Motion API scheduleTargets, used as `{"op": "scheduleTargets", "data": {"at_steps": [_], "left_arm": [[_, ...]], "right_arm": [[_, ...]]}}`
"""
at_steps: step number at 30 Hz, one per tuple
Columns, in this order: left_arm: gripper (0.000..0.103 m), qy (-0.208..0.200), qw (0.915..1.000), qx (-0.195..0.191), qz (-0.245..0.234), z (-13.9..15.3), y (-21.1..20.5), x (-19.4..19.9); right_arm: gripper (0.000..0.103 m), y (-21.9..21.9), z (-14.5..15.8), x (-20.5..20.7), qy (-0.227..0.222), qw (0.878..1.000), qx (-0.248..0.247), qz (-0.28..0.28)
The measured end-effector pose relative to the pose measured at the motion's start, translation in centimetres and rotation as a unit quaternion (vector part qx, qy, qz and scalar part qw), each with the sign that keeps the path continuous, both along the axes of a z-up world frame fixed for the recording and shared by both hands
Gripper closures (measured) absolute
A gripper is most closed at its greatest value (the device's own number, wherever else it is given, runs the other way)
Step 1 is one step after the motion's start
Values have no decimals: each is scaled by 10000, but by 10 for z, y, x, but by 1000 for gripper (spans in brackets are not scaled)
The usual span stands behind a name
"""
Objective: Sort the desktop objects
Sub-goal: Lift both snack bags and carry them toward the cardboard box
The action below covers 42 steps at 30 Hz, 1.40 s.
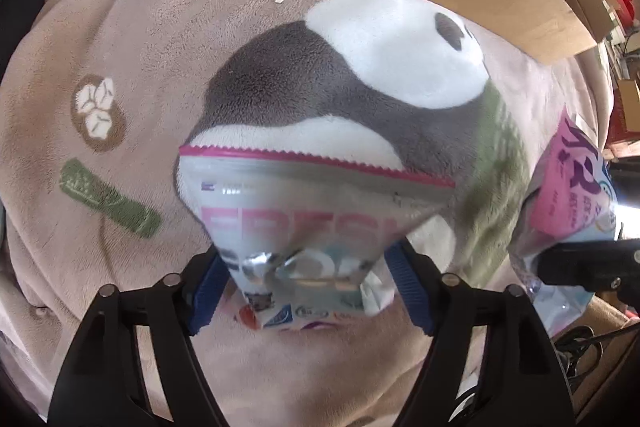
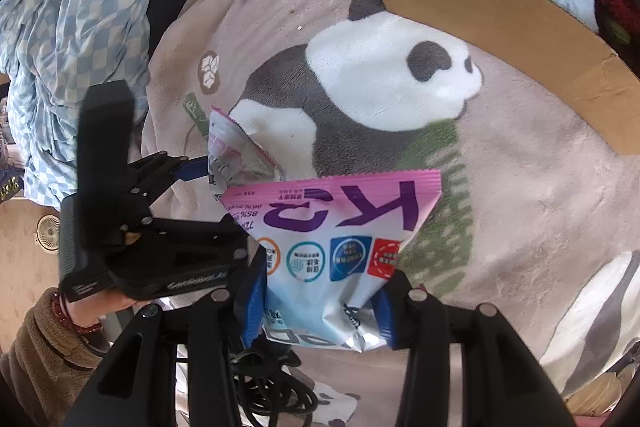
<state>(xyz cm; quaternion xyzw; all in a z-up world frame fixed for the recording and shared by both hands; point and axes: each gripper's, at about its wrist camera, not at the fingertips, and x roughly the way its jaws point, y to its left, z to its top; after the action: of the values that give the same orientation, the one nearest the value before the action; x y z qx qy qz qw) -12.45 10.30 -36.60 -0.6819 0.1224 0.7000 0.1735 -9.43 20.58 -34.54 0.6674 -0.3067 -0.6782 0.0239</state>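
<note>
Pink-edged packet (image 1: 304, 227) pinched in our left claw (image 1: 308, 283), K2 packet (image 2: 332, 251) in right claw (image 2: 320, 319); both lifted, next we carry to cardboard box (image 2: 500, 27).

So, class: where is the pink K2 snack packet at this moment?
The pink K2 packet is clamped in the right gripper, above the panda blanket, with the left gripper's packet beside it.

The work surface is covered by a beige plush blanket (image 1: 168, 39) printed with a grey-and-white panda (image 2: 372, 87) and green bamboo motifs. A blue-and-white checkered cloth (image 2: 76, 27) lies crumpled at the left. Beyond it, light speckled flooring (image 2: 24, 227) is visible. Stacked cardboard cartons (image 1: 600, 11) occupy the room at far right. Illumination is even daylight.
</note>
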Motion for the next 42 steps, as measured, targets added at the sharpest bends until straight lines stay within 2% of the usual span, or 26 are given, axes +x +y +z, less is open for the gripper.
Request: {"op": "scheduleTargets", "data": {"at_steps": [2, 5, 11, 18, 25, 34, 42], "left_arm": [[54, 39, 9999, -52, 116, 3, -2, 0], [58, 40, 9999, -5, 144, 15, -5, 4], [59, 129, 9998, 25, 116, 51, -5, 15], [59, 365, 9992, -4, 135, 97, 7, 31], [59, 518, 9986, 89, 40, 141, 36, 38], [59, 701, 9969, 128, -325, 185, 85, 37], [59, 847, 9943, 272, -584, 216, 135, 31]], "right_arm": [[57, 3, 0, 0, -10, 10000, 8, -27], [57, 7, 2, -1, 7, 10000, 1, -53], [57, 8, 12, -3, 73, 9999, -62, -43], [57, 8, 40, -3, 266, 9996, -104, 21], [57, 18, 84, 3, 530, 9986, -55, 57], [57, 51, 143, 14, 836, 9964, 119, -76], [57, 85, 180, 27, 1007, 9944, 234, -208]]}}
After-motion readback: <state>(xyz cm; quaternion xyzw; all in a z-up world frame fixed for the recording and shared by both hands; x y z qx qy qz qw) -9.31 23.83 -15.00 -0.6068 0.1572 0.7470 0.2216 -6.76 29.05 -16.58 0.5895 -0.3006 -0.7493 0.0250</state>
